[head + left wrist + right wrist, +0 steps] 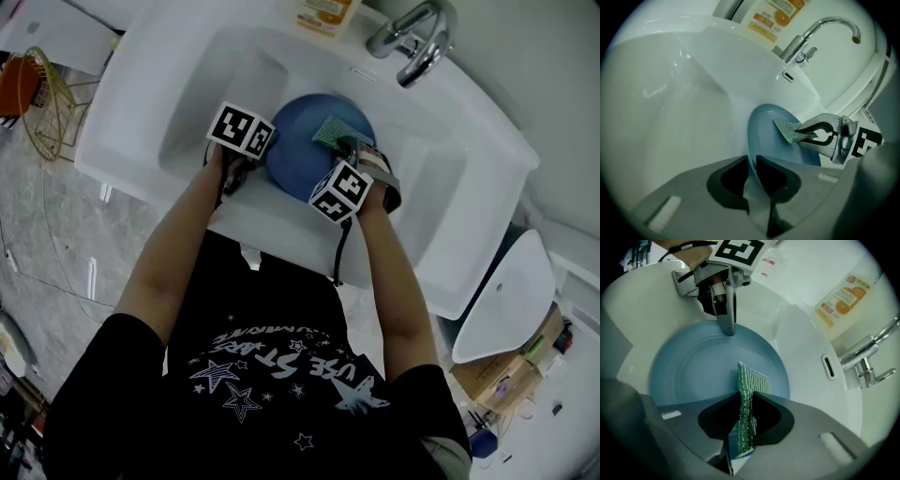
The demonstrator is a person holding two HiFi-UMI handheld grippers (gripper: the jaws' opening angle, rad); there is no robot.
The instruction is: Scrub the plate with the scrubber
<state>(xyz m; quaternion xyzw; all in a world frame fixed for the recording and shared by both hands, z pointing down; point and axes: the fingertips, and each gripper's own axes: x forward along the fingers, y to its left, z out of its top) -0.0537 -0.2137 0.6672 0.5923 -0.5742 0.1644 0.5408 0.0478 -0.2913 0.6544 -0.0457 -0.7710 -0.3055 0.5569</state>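
A blue plate (302, 145) stands tilted in the white sink (187, 112). My left gripper (246, 161) is shut on the plate's left rim (751, 154), holding it on edge. My right gripper (349, 150) is shut on a green scrubber (332, 130), whose free end lies flat against the plate's face (703, 371). In the right gripper view the scrubber (746, 399) stands upright between the jaws, and the left gripper's fingers (726, 319) grip the plate's far rim. The left gripper view shows the scrubber (790, 130) pressed on the plate (768, 136) by the right gripper (820, 136).
A chrome faucet (417, 37) rises at the sink's back right, with an orange-labelled soap bottle (323, 14) to its left. A gold wire rack (47, 98) stands left of the sink. A white lid-like object (506, 300) and boxes lie at the right.
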